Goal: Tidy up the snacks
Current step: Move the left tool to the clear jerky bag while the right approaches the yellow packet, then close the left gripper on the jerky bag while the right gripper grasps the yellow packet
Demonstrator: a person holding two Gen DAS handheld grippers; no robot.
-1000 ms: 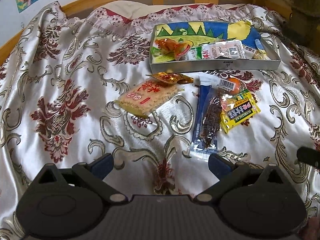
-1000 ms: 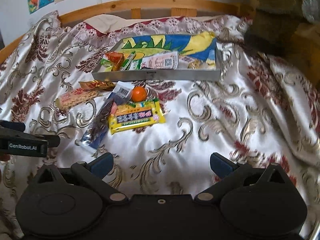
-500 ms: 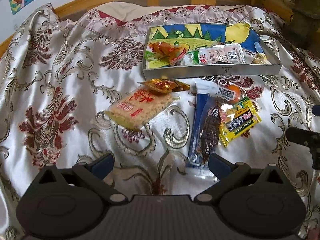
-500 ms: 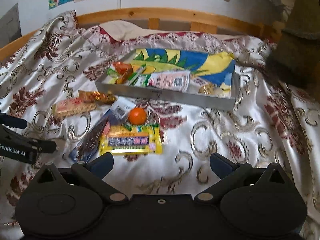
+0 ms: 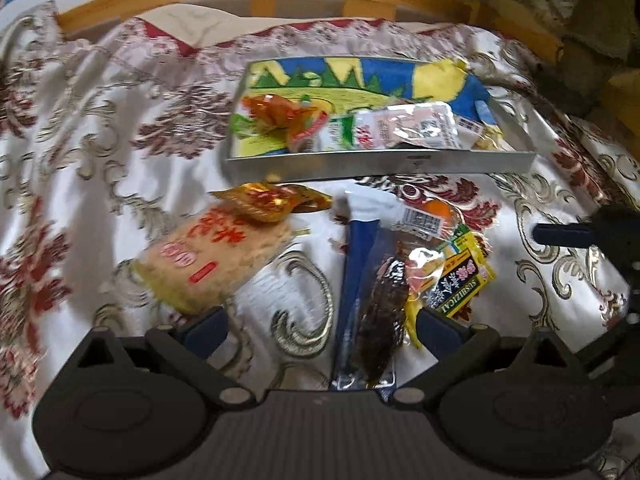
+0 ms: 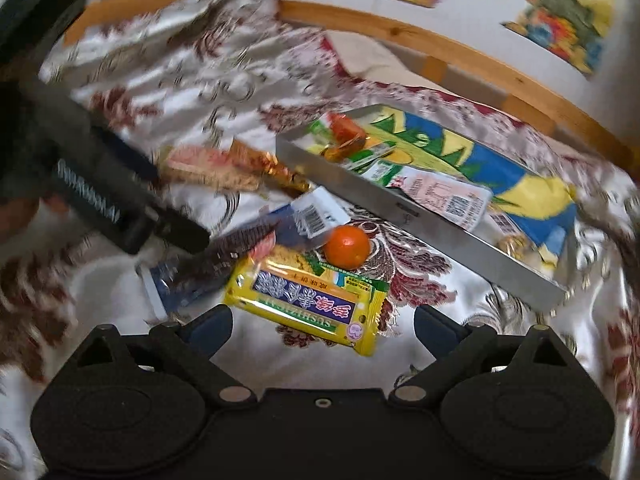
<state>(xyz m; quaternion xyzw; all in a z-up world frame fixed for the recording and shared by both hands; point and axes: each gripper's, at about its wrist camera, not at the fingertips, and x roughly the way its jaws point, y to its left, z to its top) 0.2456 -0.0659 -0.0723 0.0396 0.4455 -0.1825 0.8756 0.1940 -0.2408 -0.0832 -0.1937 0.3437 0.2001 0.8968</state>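
Now: yellow snack packet flat on the bed cover, orange ball touching it, near the metal tray | right gripper spread wide above it, jaws just narrowing, grasping nothing | left gripper released over the dark jerky pack.

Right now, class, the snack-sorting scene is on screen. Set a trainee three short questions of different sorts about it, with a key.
1. True or false: the orange ball lies inside the metal tray.
2. Which packet sits nearest the right gripper: A rice cracker pack, B yellow packet, C pink packet?
3. Fill in: the left gripper has its jaws ____.

Key: 1 false; 2 B; 3 open.
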